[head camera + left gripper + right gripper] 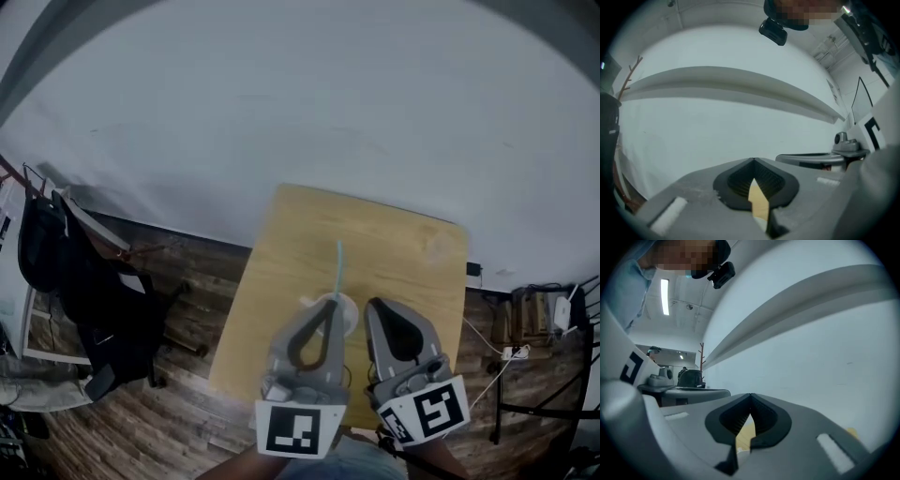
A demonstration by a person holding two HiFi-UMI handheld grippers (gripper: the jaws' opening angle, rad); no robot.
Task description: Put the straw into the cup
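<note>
Head view, cup: the white cup [345, 317] stands on the wooden tabletop [403, 244], and there's the teal straw [338, 267] rising out of it.
Head view, straw axis: its long axis runs up from the cup and away from us, close to upright as far as we can judge.
Head view, left hand-held gripper [329, 304]: the tips are right at the cup's near rim and drawn together, carrying nothing.
Head view, right hand-held gripper [375, 307]: it sits just beside the cup on the right, tips likewise together and empty.
Head view, nearer side: the left one. Its tips overlap the cup here, but we cannot tell whether they touch it.
Left gripper view, jaws: the tips meet in a point, and only a sliver of tabletop [759, 201] shows through the hollow under the pads. There is no straw there.
Left gripper view, extras: the right hand-held gripper [848, 150] lies alongside, with the pale wall [717, 136] ahead. A whitish patch low in the gap may be the cup's rim, but we can't say.
Right gripper view, jaws: the tips are closed, with wood [744, 434] glimpsed beneath and nothing gripped.
Right gripper view, extras: the left hand-held gripper [670, 380] shows off to the side.
What the views trade: only the head view shows the cup and straw. Only the gripper views settle that both pairs of tips are closed on nothing.
Our call: the straw looks to be in, so what's left is backing away, and the left tips must not nudge the cup.
</note>
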